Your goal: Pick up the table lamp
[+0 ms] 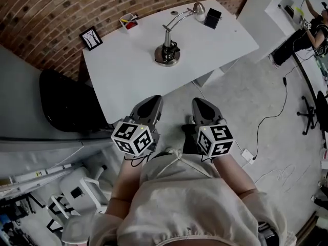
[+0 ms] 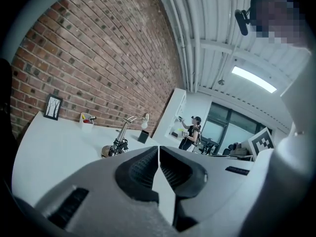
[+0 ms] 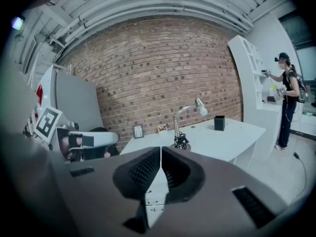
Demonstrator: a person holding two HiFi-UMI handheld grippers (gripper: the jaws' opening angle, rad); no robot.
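A chrome table lamp (image 1: 168,49) with a round base, a curved neck and a cord wound at its foot stands in the middle of the white table (image 1: 128,81). It shows small in the left gripper view (image 2: 118,143) and in the right gripper view (image 3: 183,127). My left gripper (image 1: 148,105) and right gripper (image 1: 204,106) are held side by side in front of the table's near edge, well short of the lamp. Both are shut with nothing between their jaws.
On the table stand a small framed picture (image 1: 91,38), a white cup of pens (image 1: 128,21) and a black box (image 1: 212,18). A dark chair (image 1: 66,106) stands left of the table. Cables (image 1: 271,118) trail on the floor at right. A person (image 3: 286,98) stands by white shelves.
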